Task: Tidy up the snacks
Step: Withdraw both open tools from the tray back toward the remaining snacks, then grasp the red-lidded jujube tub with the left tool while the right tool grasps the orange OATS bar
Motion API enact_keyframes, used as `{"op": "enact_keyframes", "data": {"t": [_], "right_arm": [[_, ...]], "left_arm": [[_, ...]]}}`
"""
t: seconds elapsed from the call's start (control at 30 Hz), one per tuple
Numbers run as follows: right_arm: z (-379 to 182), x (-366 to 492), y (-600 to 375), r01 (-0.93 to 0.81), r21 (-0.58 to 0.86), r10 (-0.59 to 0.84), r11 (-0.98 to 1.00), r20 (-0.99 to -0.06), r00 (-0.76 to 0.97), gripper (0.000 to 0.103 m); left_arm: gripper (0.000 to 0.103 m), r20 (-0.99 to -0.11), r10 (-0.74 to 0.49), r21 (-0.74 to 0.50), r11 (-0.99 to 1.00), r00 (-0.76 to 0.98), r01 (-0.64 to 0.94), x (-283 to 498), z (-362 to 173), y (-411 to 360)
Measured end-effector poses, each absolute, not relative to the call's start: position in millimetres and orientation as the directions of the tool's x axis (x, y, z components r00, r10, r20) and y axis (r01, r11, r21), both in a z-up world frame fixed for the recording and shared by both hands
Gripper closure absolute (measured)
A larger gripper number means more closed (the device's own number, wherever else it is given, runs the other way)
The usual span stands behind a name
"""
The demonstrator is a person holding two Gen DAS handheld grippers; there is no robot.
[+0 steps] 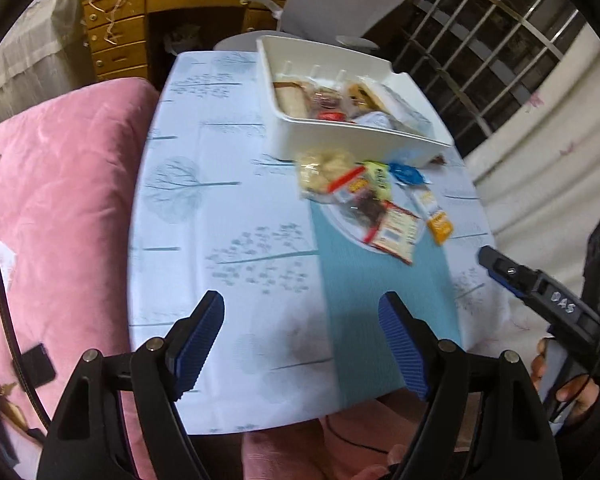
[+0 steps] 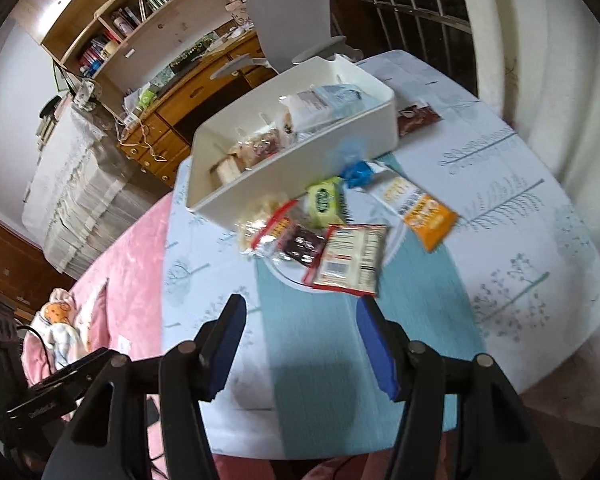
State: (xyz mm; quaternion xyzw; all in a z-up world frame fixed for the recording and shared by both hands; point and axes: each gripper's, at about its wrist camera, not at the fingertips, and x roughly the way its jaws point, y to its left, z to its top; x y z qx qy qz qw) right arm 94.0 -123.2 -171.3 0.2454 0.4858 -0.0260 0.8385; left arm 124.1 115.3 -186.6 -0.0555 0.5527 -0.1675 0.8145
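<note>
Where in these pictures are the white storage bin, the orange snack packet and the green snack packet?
white storage bin (image 2: 300,168): right wrist view, near outer wall.
orange snack packet (image 2: 430,218): right wrist view, middle of the wrapper.
green snack packet (image 2: 324,204): right wrist view, printed front face.

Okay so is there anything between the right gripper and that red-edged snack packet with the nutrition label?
Nothing visible is in the way. The right gripper is open above bare teal runner, and the red-edged packet lies just beyond its fingertips, nearest of the pile, in front of the white bin.

White bin (image 2: 340,148), tree-print cloth (image 1: 220,216).
</note>
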Motion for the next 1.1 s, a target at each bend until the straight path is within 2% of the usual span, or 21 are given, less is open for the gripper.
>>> {"op": "enact_keyframes", "data": {"t": [0.13, 0.27, 0.47, 0.73, 1.1], "right_arm": [[-177, 93, -141, 0.282, 0.363, 0.182, 0.888, -0.840, 0.511, 0.043], [-185, 103, -160, 0.260, 0.338, 0.185, 0.904, -0.860, 0.475, 0.042], [-193, 131, -190, 0.162, 0.318, 0.221, 0.934, -0.873, 0.435, 0.042], [-212, 173, -220, 0.030, 0.308, 0.276, 0.951, -0.888, 0.368, 0.042], [-240, 196, -224, -0.158, 0.246, 0.284, 0.956, -0.907, 0.310, 0.042]], "left_arm": [[0.025, -0.883, -0.328, -0.258, 0.937, 0.336, 0.237, 124, -188, 85], [0.025, -0.919, -0.233, -0.166, 0.960, 0.318, 0.224, 134, -197, 50], [0.024, -0.951, -0.158, -0.113, 0.977, 0.264, 0.180, 154, -217, 8], [0.020, -0.971, -0.094, -0.093, 0.996, 0.219, 0.014, 187, -234, -29], [0.020, -0.982, -0.126, -0.163, 0.940, 0.141, -0.301, 230, -284, -36]]}}
